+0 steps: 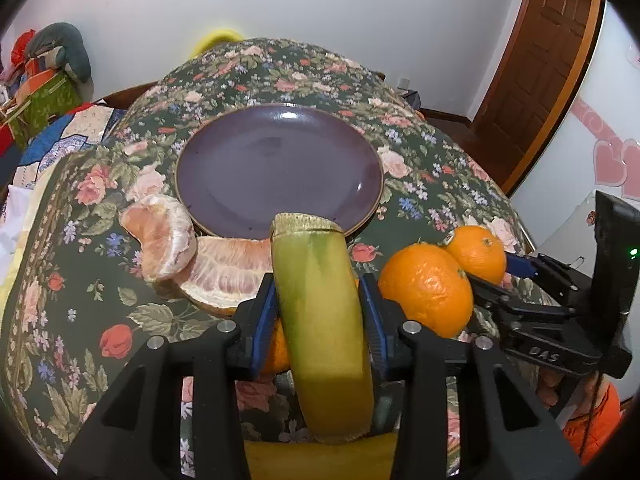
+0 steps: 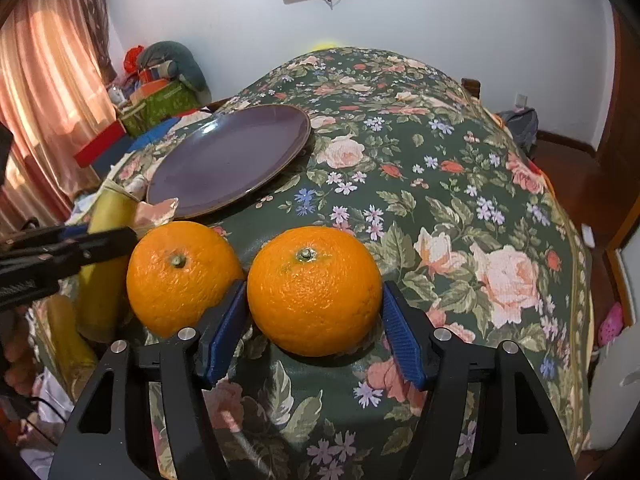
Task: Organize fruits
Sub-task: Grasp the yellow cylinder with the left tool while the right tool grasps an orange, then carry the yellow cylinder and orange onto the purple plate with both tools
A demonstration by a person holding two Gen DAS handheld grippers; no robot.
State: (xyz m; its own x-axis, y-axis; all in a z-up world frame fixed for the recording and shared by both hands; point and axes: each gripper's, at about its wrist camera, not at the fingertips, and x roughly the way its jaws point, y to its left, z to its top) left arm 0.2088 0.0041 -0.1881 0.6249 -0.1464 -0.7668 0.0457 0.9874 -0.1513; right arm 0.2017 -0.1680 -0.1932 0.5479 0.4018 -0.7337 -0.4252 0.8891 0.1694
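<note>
On the floral cloth [image 2: 460, 184] near the plate [image 1: 280, 164], left gripper [image 1: 320, 312] pinches a peel [image 1: 320, 300]; right gripper [image 2: 314, 328] stands spread around an orange [image 2: 314, 290].

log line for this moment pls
left gripper: shut on pomelo rind | right gripper: open around orange | plate: no fruit
</note>
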